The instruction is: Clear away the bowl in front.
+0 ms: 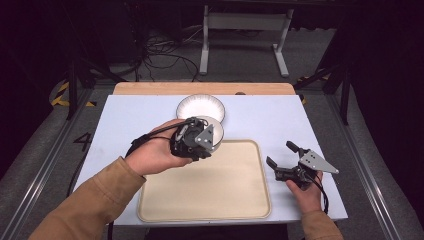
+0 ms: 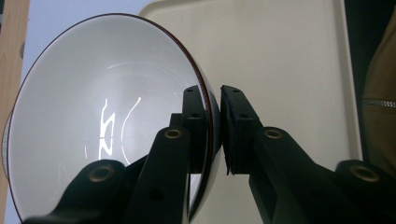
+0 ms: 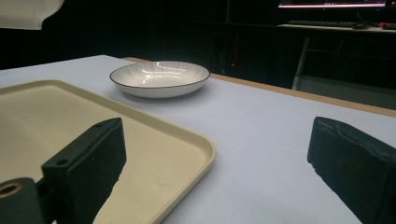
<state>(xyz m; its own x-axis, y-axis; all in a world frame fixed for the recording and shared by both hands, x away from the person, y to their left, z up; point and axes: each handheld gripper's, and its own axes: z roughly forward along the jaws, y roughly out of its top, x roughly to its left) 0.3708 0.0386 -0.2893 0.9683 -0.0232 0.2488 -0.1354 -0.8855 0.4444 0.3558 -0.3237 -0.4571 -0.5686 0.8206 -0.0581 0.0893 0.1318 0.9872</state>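
While held: the left gripper [image 1: 197, 142] has a white bowl [image 1: 214, 131] clamped by its rim, above the far-left corner of the tray [image 1: 205, 200].
Left fingers: clamped on the bowl's rim, one finger [image 2: 196, 126] inside the bowl [image 2: 102, 116], the other against the outer wall; seen clearly in the left gripper view.
Bowl: tilted, its opening turned sideways; thin dark line round the rim, glossy white inside with light reflections.
Bowl position: about 11 o'clock of the tray's middle in the high view, overlapping the tray's far edge and just near of the plate [image 1: 201, 107].
Plate: shallow, white, dark-rimmed, faint radial lines; flat on the surface [image 1: 125, 125] at 12 o'clock of the tray, apart from it.
Tray: beige, rounded corners, bare; lies at the near middle of the surface.
Right gripper: [image 1: 282, 156] held low at 3 o'clock of the tray, just off its right edge, over the pale surface.
Right fingers: wide apart, nothing between them; in the right gripper view one finger [image 3: 88, 163] sits over the tray [image 3: 154, 154] corner, the other over the bare surface [image 3: 261, 140], with the plate [image 3: 159, 78] beyond.
Hands: left hand [image 1: 155, 155] wraps the left gripper's body; sleeve tan.
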